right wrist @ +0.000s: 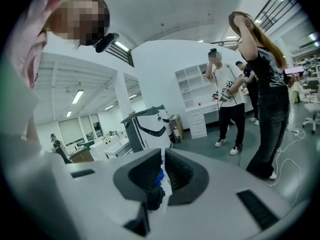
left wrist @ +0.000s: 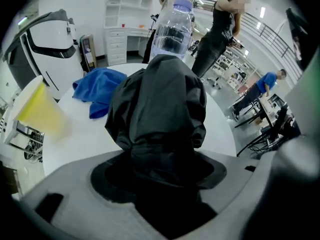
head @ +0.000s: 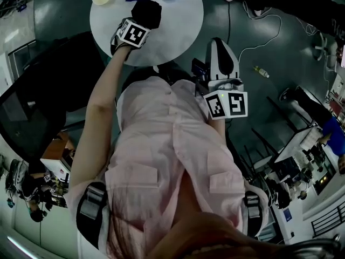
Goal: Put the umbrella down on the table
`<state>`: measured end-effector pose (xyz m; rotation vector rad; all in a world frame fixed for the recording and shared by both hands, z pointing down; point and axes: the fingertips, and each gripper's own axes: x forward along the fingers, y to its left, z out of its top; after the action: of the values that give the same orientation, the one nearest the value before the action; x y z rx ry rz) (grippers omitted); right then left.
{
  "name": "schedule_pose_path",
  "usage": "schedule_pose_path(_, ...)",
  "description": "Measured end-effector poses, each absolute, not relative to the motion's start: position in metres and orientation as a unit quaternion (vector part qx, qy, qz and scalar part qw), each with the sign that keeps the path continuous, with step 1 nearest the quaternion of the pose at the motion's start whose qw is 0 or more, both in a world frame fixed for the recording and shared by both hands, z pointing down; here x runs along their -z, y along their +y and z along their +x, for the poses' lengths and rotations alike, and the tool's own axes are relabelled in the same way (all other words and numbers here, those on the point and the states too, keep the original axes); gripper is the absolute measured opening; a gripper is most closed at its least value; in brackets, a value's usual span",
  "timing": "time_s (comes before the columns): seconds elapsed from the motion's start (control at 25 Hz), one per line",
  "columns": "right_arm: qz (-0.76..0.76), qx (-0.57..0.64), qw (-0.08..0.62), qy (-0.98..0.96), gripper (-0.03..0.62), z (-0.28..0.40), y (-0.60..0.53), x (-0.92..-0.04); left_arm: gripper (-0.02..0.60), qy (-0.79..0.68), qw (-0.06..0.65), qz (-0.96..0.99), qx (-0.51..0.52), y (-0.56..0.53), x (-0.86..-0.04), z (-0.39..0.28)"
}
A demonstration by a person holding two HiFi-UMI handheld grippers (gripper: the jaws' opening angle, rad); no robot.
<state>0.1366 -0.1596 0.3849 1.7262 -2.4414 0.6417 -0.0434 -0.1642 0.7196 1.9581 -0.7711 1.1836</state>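
Observation:
A black folded umbrella point(left wrist: 160, 109) sticks out from between the jaws of my left gripper point(left wrist: 157, 171), which is shut on it. In the head view the umbrella point(head: 146, 12) is over the round white table point(head: 180, 34), held there by the left gripper point(head: 141, 21) at the end of an outstretched arm. Whether the umbrella's far end touches the tabletop point(left wrist: 95, 139) I cannot tell. My right gripper point(head: 218, 45) hangs off the table's near right edge, close to the person's body. Its pads point(right wrist: 145, 174) stand together with only a thin slit, and nothing is held.
On the table are a yellow cup point(left wrist: 40, 111) at the left, a crumpled blue cloth point(left wrist: 97, 89) behind the umbrella and a clear water bottle point(left wrist: 172, 31) at the far side. Two people point(right wrist: 265, 84) stand to the right. A white machine point(left wrist: 50, 49) stands beyond the table.

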Motion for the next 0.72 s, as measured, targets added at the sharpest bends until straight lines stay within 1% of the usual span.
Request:
schedule_pose_path(0.2, 0.574, -0.217, 0.045, -0.788, 0.04, 0.1451, -0.1577, -0.3871, 0.313, -0.303, 0.358, 0.75, -0.467, -0.1674, -0.7257, -0.0428)
schedule_pose_path(0.44, 0.576, -0.218, 0.044, -0.786, 0.04, 0.146, -0.1571, -0.389, 0.313, -0.315, 0.342, 0.755, -0.461, -0.1688, -0.7259, -0.0428)
schedule_pose_path(0.72, 0.567, -0.216, 0.041, -0.793, 0.041, 0.1386, -0.1607, -0.3885, 0.329, -0.315, 0.343, 0.759, -0.456, -0.1706, -0.728, -0.0445)
